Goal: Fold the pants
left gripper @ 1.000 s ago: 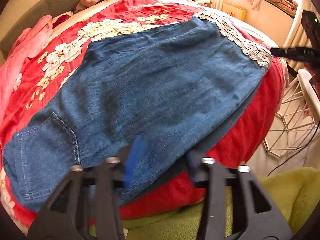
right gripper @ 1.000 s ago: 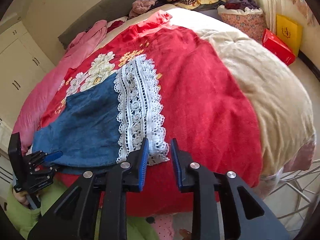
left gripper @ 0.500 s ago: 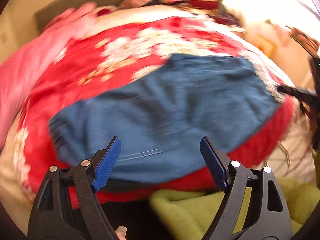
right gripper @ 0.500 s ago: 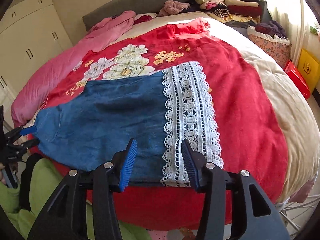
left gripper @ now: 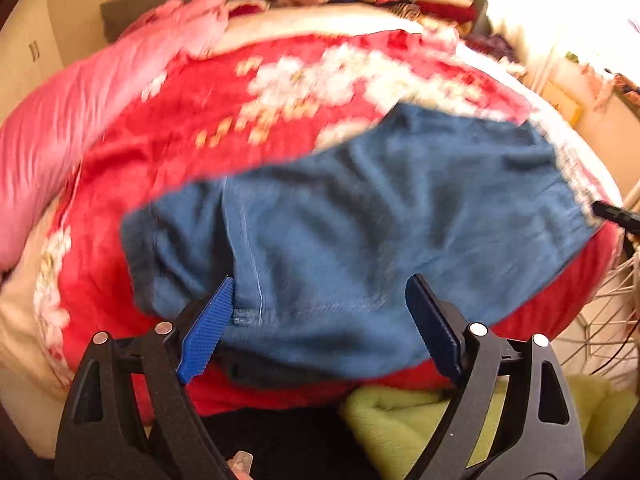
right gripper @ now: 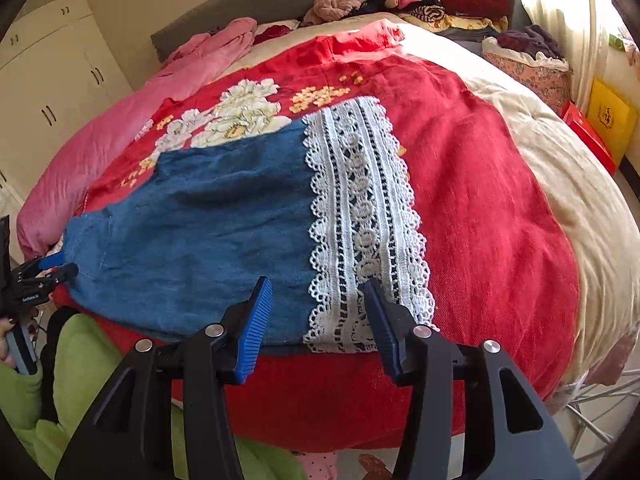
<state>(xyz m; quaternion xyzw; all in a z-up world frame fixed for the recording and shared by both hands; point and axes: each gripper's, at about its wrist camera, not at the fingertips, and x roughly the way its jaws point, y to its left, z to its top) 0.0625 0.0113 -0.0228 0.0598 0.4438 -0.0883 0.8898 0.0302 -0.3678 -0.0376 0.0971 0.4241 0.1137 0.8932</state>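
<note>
While folded flat, denim pants [right gripper: 208, 232] | lace hem [right gripper: 364, 220] | both grippers' fingers parted, empty.

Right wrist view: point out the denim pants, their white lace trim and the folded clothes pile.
denim pants [right gripper: 208, 232], right wrist view, middle of the blue denim panel.
white lace trim [right gripper: 360, 216], right wrist view, centre of the lace band.
folded clothes pile [right gripper: 444, 0], right wrist view, middle of the stack.

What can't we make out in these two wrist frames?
- Left wrist view: motion blur smears the denim pants and their lace hem.
- Right wrist view: the left gripper is small at the frame edge, jaws unclear.
- Both views: layers under the pants are hidden by the top layer.
</note>
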